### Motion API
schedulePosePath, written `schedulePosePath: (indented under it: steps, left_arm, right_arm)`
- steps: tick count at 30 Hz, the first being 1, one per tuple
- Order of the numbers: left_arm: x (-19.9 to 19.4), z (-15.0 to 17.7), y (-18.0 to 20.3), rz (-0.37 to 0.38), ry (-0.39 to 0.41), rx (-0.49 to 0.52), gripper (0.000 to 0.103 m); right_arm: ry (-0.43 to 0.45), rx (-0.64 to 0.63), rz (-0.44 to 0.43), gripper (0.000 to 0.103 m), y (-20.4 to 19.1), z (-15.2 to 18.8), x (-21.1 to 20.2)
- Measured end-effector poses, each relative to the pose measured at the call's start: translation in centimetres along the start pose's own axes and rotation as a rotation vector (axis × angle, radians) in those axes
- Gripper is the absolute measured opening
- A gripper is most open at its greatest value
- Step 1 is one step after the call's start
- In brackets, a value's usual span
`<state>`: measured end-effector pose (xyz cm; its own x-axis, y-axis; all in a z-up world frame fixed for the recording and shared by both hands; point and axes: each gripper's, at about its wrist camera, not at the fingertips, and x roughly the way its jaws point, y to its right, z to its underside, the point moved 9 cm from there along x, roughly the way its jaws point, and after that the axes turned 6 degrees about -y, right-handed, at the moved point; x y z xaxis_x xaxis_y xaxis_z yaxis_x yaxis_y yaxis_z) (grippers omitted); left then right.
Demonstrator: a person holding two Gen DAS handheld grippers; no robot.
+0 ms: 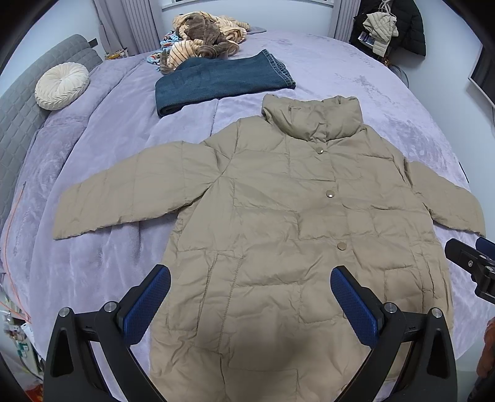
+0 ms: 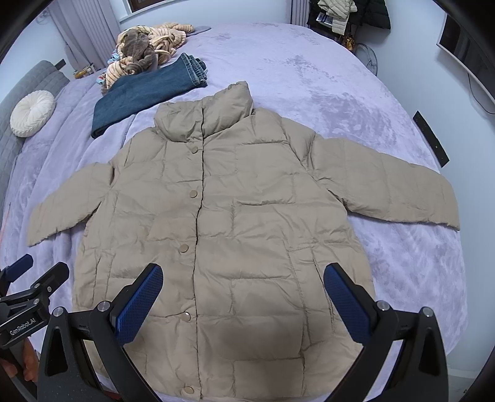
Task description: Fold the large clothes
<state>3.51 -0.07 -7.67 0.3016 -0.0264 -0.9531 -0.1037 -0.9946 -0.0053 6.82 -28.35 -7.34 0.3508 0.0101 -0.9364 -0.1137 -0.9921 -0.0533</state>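
A beige quilted puffer jacket (image 1: 278, 216) lies flat, front up and buttoned, on the lilac bedspread (image 1: 92, 173), with both sleeves spread out to the sides and its collar far from me. It also shows in the right wrist view (image 2: 222, 222). My left gripper (image 1: 250, 278) is open and empty, hovering over the jacket's lower left part. My right gripper (image 2: 243, 275) is open and empty over the jacket's lower right part. The right gripper also shows at the right edge of the left wrist view (image 1: 473, 263), and the left gripper at the left edge of the right wrist view (image 2: 27, 278).
Folded blue jeans (image 1: 222, 80) lie beyond the jacket's collar. A pile of striped and brown clothes (image 1: 204, 37) sits at the far end. A round white cushion (image 1: 62, 86) rests by the grey headboard (image 1: 18, 123). Coats (image 1: 386, 27) hang at the back right.
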Motion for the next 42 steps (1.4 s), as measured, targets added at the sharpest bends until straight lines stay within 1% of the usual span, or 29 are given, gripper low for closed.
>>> schedulePosePath:
  steps: [35,42]
  left_arm:
    - [0.24,-0.10,-0.39,-0.005,-0.005,-0.006,0.103]
    - [0.50,0.40,-0.89,-0.010,-0.006,-0.009,0.103]
  right_arm:
    - [0.001,0.000,-0.001,0.103,-0.04,-0.16,0.07]
    - [0.002,0.000,-0.001,0.103,0.02,-0.01,0.02]
